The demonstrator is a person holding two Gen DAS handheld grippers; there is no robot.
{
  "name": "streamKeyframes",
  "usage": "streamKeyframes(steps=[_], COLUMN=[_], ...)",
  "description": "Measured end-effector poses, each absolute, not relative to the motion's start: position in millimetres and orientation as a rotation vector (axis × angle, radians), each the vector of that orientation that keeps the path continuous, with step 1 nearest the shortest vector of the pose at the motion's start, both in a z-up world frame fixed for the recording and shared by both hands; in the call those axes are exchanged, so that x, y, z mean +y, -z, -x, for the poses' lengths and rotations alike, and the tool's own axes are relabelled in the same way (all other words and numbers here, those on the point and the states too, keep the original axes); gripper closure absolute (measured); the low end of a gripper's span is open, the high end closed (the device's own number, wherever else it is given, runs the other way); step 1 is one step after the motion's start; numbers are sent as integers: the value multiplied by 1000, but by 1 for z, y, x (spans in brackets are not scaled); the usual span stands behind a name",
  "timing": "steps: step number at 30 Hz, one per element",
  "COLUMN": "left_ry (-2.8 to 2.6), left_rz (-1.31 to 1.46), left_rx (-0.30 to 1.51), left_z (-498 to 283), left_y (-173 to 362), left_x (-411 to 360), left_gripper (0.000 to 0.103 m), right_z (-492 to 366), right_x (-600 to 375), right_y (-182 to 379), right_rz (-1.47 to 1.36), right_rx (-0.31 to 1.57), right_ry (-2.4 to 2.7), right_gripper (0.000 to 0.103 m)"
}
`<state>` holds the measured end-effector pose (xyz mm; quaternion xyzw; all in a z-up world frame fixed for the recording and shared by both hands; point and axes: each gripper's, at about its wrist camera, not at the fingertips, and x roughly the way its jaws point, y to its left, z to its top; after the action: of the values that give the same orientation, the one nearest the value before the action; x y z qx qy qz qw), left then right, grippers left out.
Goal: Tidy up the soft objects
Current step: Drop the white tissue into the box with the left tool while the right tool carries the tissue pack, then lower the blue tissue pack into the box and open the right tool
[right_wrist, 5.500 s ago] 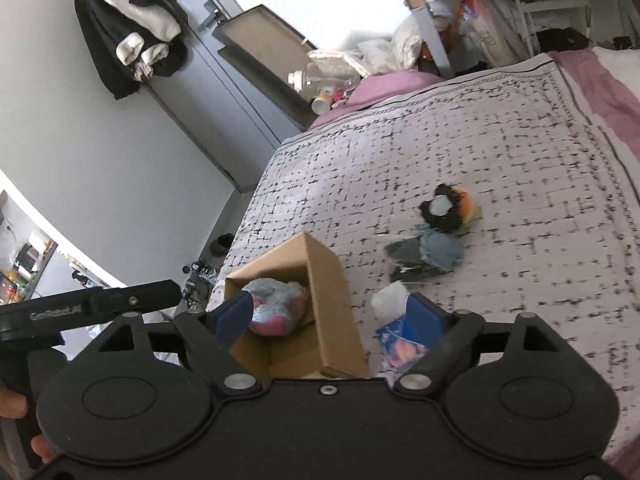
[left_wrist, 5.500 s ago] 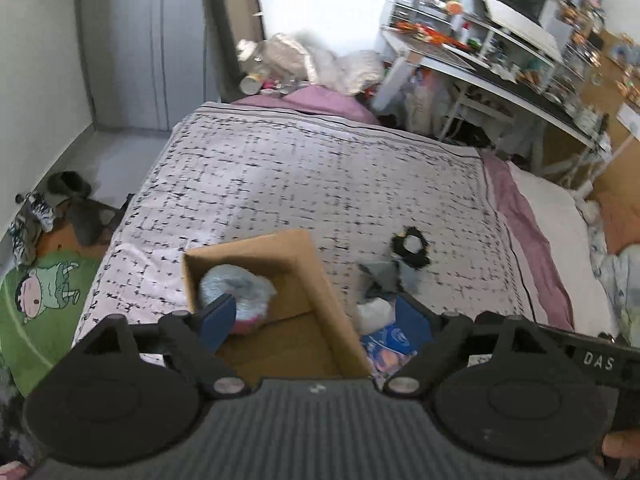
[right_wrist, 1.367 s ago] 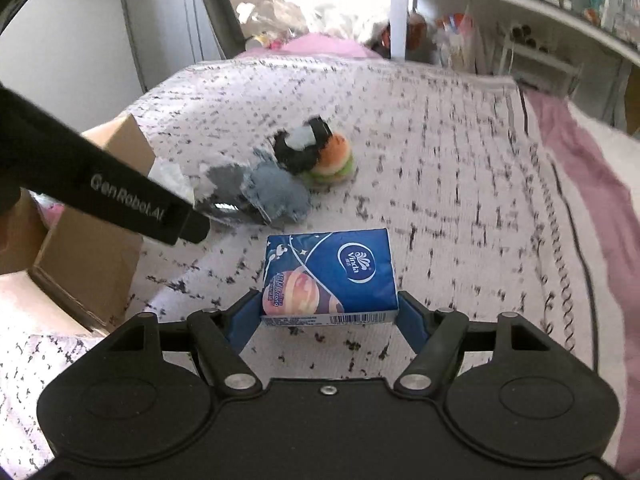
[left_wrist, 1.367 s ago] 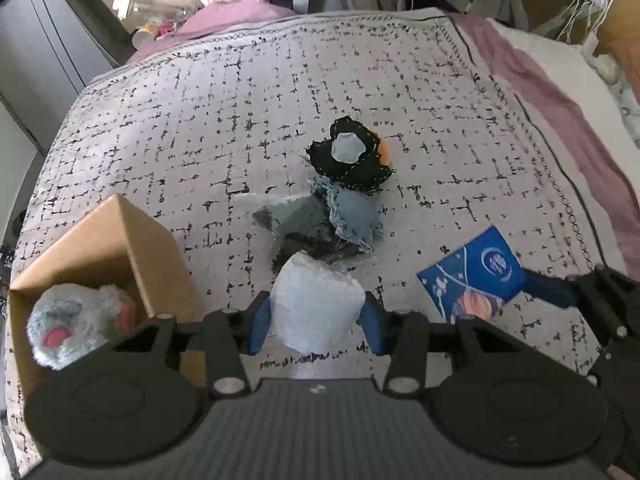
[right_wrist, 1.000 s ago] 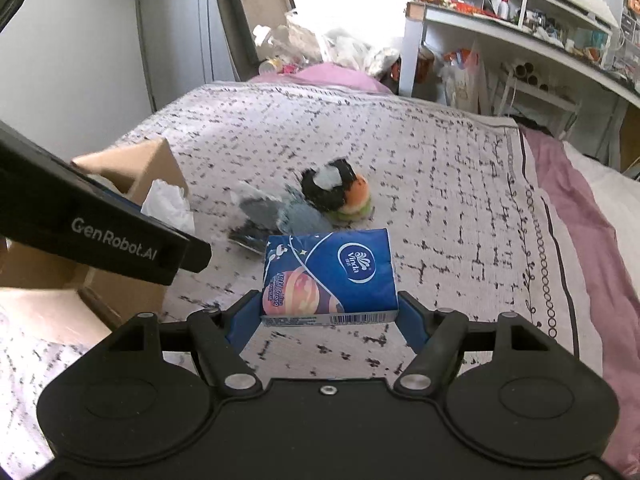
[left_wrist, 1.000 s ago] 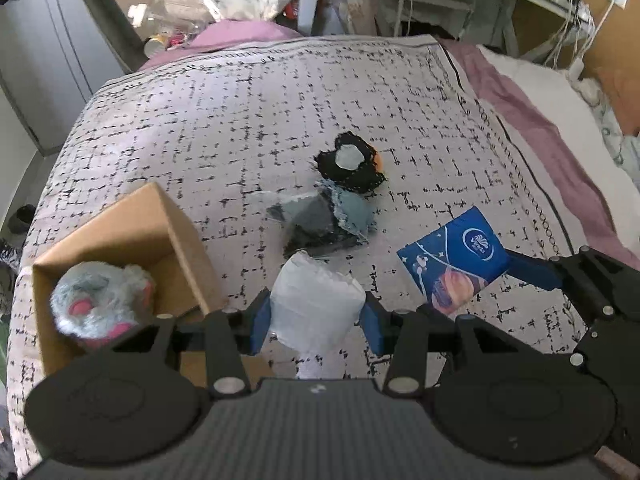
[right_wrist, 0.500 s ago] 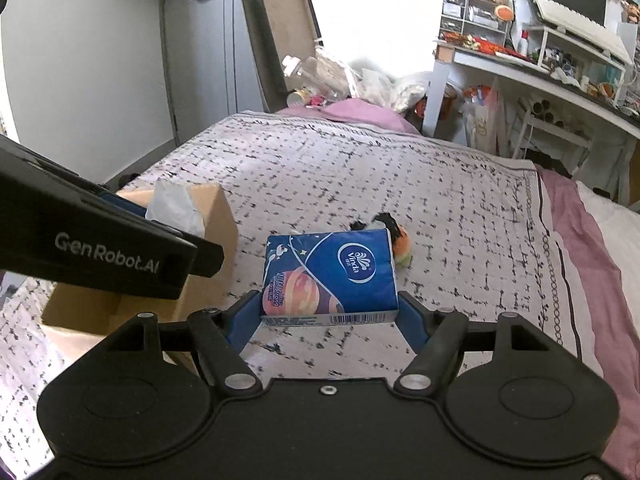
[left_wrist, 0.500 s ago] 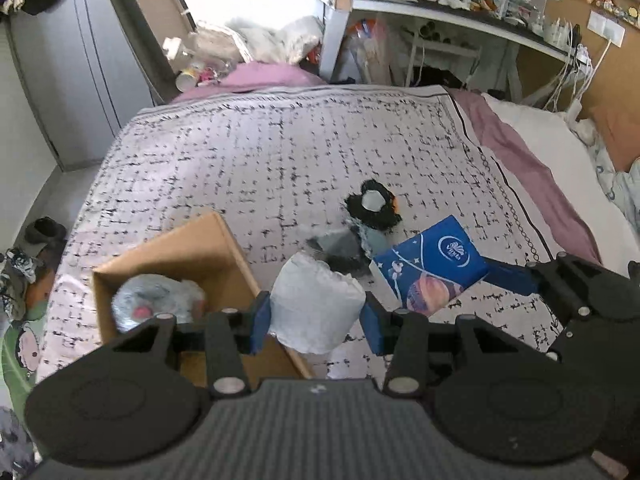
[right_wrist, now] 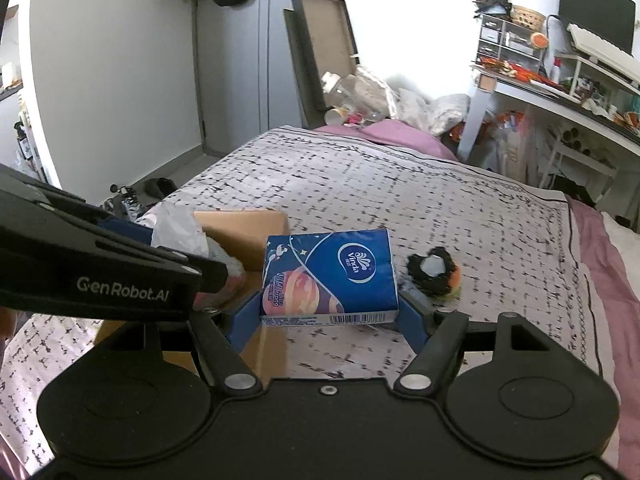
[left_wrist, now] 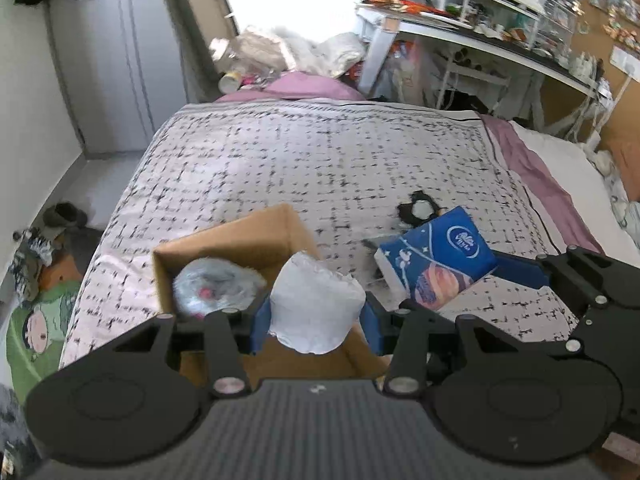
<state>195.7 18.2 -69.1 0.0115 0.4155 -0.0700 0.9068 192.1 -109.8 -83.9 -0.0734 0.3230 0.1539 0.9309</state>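
My left gripper (left_wrist: 316, 322) is shut on a white soft bundle (left_wrist: 316, 304) and holds it above the open cardboard box (left_wrist: 224, 240) on the bed. A grey and pink plush toy (left_wrist: 212, 288) lies inside the box. My right gripper (right_wrist: 330, 312) is shut on a blue tissue pack (right_wrist: 330, 276), held in the air just right of the box (right_wrist: 244, 236); the pack also shows in the left wrist view (left_wrist: 436, 260). A black and orange plush (right_wrist: 434, 274) lies on the bedspread beyond it. The left gripper's arm (right_wrist: 92, 276) crosses the right wrist view.
The patterned bedspread (left_wrist: 320, 160) covers the bed. A grey soft item (left_wrist: 370, 246) lies partly hidden behind the tissue pack. A cluttered desk (left_wrist: 480, 40) stands at the back right. Shoes and a green mat (left_wrist: 32, 320) lie on the floor left of the bed.
Both grippers have risen and drawn back toward the box with their loads. The white bundle now hangs over the box opening and the tissue pack sits closer to the box's right wall.
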Motion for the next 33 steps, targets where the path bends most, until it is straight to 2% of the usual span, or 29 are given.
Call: streamKeyframes(steps=[21,27,33], left_ry=[58,63,72], left_rz=[132,146,194], left_rx=[923,933,923], left_z=[-219,-224,-223], left_y=[118,129,126], left_x=[99,101,105], left_gripper=[56,53,41], right_z=[-206,-209,-213], right_x=[-50,-41,-40], right_y=[106,112,114], right_rz=[242,302,295], right_rx=[725,718,722], right_ry=[-382,-381,-385], right_gripper=[33,33,33])
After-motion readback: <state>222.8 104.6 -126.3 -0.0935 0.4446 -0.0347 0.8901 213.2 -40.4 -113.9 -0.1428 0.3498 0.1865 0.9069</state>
